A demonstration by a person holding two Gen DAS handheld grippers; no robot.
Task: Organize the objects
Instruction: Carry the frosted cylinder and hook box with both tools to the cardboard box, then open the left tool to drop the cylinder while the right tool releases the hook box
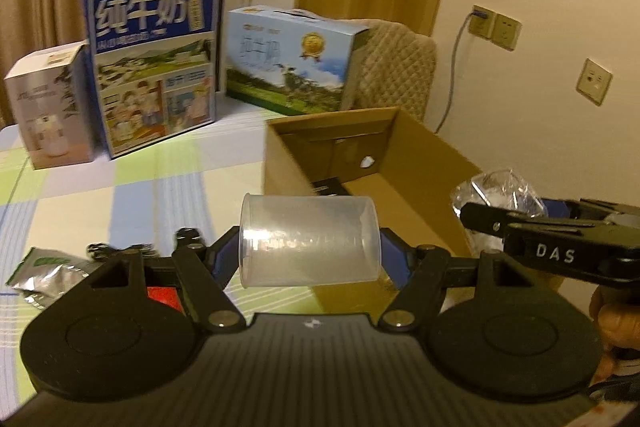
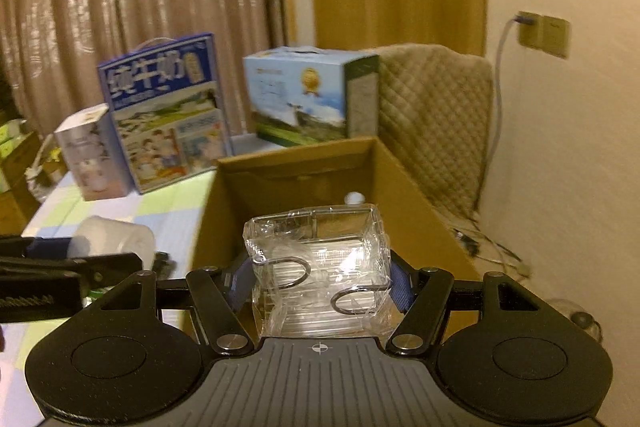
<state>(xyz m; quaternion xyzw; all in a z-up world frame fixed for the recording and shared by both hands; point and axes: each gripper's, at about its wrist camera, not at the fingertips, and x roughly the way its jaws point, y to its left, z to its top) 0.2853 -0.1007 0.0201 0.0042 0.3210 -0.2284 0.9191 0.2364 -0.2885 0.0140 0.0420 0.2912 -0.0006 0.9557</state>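
With my left hand-held gripper (image 1: 310, 247) clamped on a clear plastic cup (image 1: 310, 241) and my right hand-held gripper (image 2: 320, 279) clamped on a taped clear packet (image 2: 318, 267), both over the cardboard box (image 1: 416, 163), releasing them inside looks next.

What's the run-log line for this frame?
left gripper: shut on clear cup | right gripper: shut on clear hook packet | both held near open cardboard box | nothing released yet
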